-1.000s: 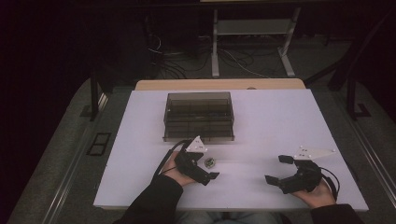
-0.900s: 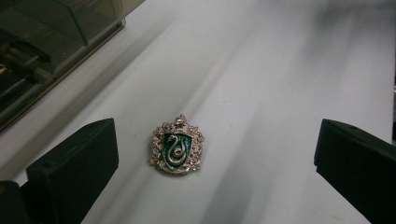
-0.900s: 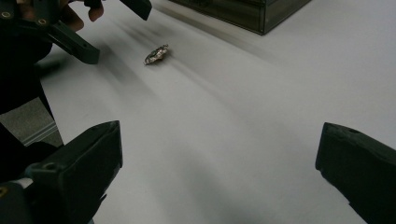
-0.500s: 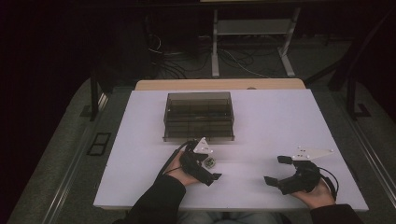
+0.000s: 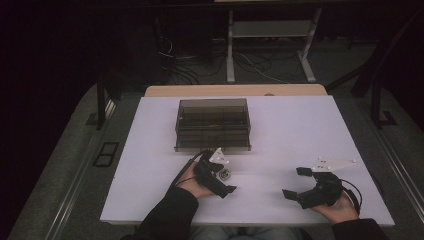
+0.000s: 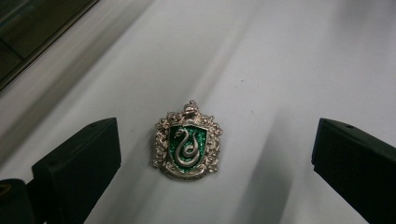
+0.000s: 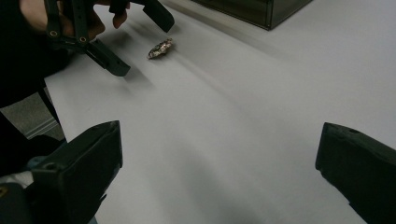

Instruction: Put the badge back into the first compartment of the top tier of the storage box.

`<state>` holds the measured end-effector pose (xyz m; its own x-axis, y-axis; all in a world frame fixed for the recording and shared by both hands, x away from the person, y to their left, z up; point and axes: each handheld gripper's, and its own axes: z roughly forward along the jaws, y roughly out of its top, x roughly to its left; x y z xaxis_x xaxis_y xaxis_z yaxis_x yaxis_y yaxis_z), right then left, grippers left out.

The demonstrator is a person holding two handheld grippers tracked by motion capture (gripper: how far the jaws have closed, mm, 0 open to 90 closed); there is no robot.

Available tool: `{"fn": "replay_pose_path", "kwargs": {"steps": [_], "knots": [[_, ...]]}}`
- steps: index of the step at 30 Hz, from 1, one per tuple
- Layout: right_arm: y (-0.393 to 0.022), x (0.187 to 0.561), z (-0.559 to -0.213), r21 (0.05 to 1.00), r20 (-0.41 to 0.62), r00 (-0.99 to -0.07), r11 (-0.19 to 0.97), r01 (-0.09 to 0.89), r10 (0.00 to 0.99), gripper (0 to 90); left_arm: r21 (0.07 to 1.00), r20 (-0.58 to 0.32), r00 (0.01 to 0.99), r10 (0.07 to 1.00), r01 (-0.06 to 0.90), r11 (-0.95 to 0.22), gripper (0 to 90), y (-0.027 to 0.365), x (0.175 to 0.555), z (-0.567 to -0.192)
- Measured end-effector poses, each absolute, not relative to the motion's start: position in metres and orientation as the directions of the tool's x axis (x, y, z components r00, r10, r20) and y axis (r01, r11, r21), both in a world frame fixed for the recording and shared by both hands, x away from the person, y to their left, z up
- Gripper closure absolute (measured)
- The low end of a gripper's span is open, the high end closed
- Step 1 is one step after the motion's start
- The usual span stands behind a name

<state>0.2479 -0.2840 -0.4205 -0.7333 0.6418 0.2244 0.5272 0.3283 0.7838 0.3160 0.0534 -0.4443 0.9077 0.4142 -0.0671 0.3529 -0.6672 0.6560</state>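
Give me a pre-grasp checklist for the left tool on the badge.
1. Left tool open: ok, jaws stand wide apart.
2. Badge between the jaws: ok, roughly centred, a bit nearer one jaw.
3. Badge clear of the jaws: ok, gaps on both sides.
4. Badge flat on the table: ok, face up, snake side showing.
5. Right tool out of the way: ok, open, well off to the side.
6. Box open to receive: cannot tell.
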Motion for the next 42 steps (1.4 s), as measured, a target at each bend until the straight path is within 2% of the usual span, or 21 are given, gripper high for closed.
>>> {"fn": "replay_pose_path", "kwargs": {"steps": [17,28,42], "knots": [[-0.2839,0.2472,-0.4213,0.779,0.225,-0.735,0.335,0.530,0.640,0.4,0.670,-0.057,0.905,0.421,0.348,-0.656,14.9,0.0552,0.3213,-0.4483],[-0.2838,0.2467,-0.4218,0.777,0.225,-0.735,0.337,0.532,0.640,0.3,0.675,-0.010,0.911,0.412,0.310,-0.669,29.4,0.0525,0.3194,-0.4489],[-0.2835,0.2469,-0.4225,0.774,0.225,-0.738,0.344,0.531,0.636,0.4,0.681,0.000,0.920,0.393,0.288,-0.674,48.6,0.0538,0.3188,-0.4472]]}}
